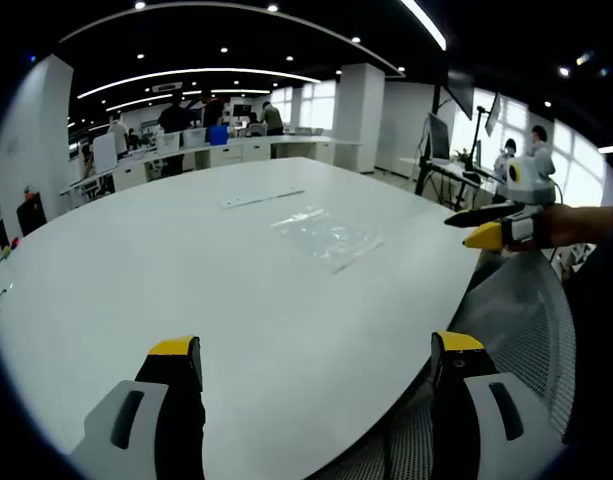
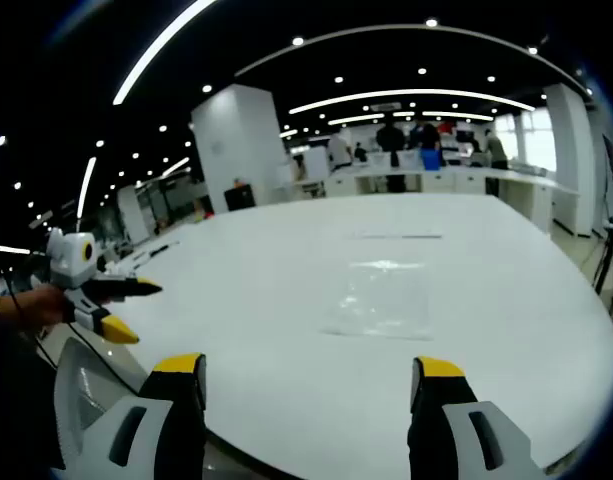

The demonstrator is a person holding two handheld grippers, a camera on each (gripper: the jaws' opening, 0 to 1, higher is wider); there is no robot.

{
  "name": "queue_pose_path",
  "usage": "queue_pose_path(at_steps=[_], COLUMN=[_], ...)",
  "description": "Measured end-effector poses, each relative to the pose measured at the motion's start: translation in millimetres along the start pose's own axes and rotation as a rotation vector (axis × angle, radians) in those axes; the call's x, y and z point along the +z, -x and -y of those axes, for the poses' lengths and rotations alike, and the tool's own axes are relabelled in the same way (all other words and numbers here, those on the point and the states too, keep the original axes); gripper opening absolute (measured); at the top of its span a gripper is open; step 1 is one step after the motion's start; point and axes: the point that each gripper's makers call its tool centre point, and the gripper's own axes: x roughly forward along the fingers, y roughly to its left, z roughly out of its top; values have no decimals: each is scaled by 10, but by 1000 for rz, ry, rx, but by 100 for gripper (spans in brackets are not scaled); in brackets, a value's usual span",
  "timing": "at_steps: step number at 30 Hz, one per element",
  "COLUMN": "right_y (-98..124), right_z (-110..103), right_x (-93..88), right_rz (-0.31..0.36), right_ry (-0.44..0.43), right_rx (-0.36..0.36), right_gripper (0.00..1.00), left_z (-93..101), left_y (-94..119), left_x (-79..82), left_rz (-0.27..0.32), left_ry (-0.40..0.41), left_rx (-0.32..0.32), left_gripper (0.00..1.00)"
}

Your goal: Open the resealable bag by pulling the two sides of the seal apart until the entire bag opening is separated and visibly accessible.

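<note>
- One resealable bag (image 1: 326,236) is seen lying flat on the white worktop (image 1: 186,270), near its middle; it is clear, thin and rectangular, with faint glossy creases.
- One long, narrow transparent strip (image 1: 262,199) is seen lying on the worktop beyond the bag, apart from it.
- Two claws are counted. The left claw (image 1: 316,350) is held released, its two jaws spread wide, each grey with a yellow tip over a black inner face; nothing is held between them. It is kept above the near edge of the worktop, well apart from the bag.
- The right claw (image 2: 306,370) is likewise held released, with jaws wide and nothing gripped, also short of the bag (image 2: 381,297).
- In the left gripper view, the right claw (image 1: 486,228) is seen at the right, past the worktop's edge, with one yellow-tipped jaw and one dark jaw parted.
- One mesh-backed chair (image 1: 516,320), grey and finely woven, is seen beside the worktop's rounded edge.
- Several people (image 2: 406,135) are seen standing at distant desks under rows of round ceiling lights.
</note>
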Motion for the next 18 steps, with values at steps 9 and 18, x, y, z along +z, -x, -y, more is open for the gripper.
queue_pose_path(at_steps=[9,18], right_y=[-1,0], right_z=[-5,-7], right_x=[-1,-7], right_rz=[-1,-3], right_ry=[4,3], right_rx=[1,3], right_gripper=[83,82], left_z=[19,32], left_y=[0,-13], left_x=[-18,-16], left_rz=[-7,-9], left_ry=[0,-2], left_rx=[-8,-12], left_gripper=[92,92])
